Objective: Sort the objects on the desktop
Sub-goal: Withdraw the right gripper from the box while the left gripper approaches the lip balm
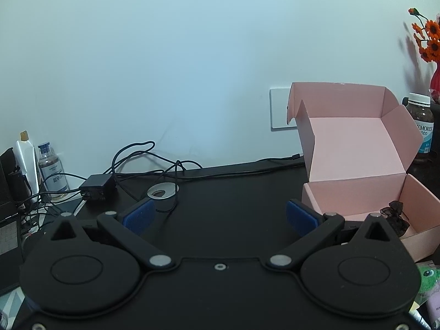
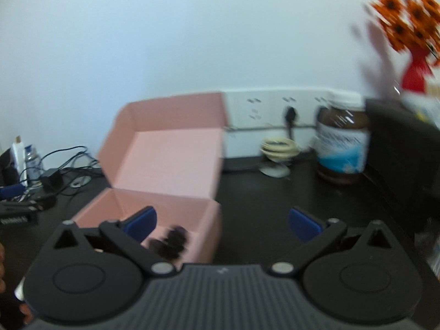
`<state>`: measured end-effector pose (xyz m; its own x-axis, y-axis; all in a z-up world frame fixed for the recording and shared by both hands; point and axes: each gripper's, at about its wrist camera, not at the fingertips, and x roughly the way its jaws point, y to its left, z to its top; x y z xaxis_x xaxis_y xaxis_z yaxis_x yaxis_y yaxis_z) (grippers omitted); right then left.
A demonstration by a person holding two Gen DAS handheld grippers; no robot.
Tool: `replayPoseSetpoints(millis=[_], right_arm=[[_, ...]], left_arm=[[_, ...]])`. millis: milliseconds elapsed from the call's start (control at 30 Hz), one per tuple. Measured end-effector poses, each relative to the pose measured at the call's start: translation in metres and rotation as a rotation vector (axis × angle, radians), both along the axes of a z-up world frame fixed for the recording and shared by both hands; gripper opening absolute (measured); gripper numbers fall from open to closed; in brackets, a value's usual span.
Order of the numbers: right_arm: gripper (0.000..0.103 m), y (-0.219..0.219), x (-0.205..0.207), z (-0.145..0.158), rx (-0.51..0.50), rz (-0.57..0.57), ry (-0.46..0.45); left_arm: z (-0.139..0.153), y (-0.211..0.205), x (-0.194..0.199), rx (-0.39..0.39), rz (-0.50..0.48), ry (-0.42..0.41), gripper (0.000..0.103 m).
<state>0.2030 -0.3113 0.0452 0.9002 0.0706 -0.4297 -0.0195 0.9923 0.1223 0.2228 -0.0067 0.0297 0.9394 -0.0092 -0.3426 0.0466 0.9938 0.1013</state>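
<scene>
Plainly, nothing is held by either gripper: the left gripper is spread wide over bare black desk, and the right gripper is likewise spread wide, its left finger over the front of the pink box and its right finger over the desk. One item is already seen inside the box, a small black lace bow, lying on the floor of the tray against the front corner nearest the left gripper; in the right wrist view it is only a dark blur just beyond the left pad. The bow is judged to be very light, soft and easily crushed, so little squeeze would be needed, and it would best be pinched at its knotted middle, not at a loose loop. The box is thin card with its lid stood open, and it is judged light enough to be shoved or tipped by a careless finger; its walls should not be leaned on. Among what is left on the desk, a brown bottle beside the box is judged heavier, stiff and smooth, best taken across its body below the white cap. A charger with tangled cable lies well to the left, and its trailing cable could snag if the block alone were lifted
</scene>
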Motion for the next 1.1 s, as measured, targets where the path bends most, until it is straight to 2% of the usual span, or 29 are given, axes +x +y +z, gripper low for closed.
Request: replayPoseSetpoints(millis=[167,333,467,733,900,1100], right_arm=[[0.102,-0.037,-0.007,-0.022,0.076,-0.067,0.042],[0.102,-0.036,-0.010,-0.035,0.027,-0.049,0.047],[0.102,-0.034,-0.015,-0.037,0.028,-0.031,0.016],[0.102,-0.039,-0.022,-0.039,0.083,-0.036,0.009],[0.102,-0.043,-0.023,-0.040,0.115,-0.032,0.000],[0.102,-0.043,-0.023,-0.040,0.129,-0.005,0.003]], left_arm=[[-0.003,-0.005,0.000,0.019,-0.010,0.003,0.103],[-0.004,-0.009,-0.001,0.042,-0.015,-0.004,0.103],[-0.005,-0.011,-0.004,0.042,-0.039,-0.013,0.103],[-0.007,-0.012,-0.005,-0.015,-0.077,0.028,0.103],[-0.004,-0.005,-0.018,-0.073,-0.061,0.028,0.103],[-0.011,0.012,-0.043,-0.079,-0.032,0.083,0.103]])
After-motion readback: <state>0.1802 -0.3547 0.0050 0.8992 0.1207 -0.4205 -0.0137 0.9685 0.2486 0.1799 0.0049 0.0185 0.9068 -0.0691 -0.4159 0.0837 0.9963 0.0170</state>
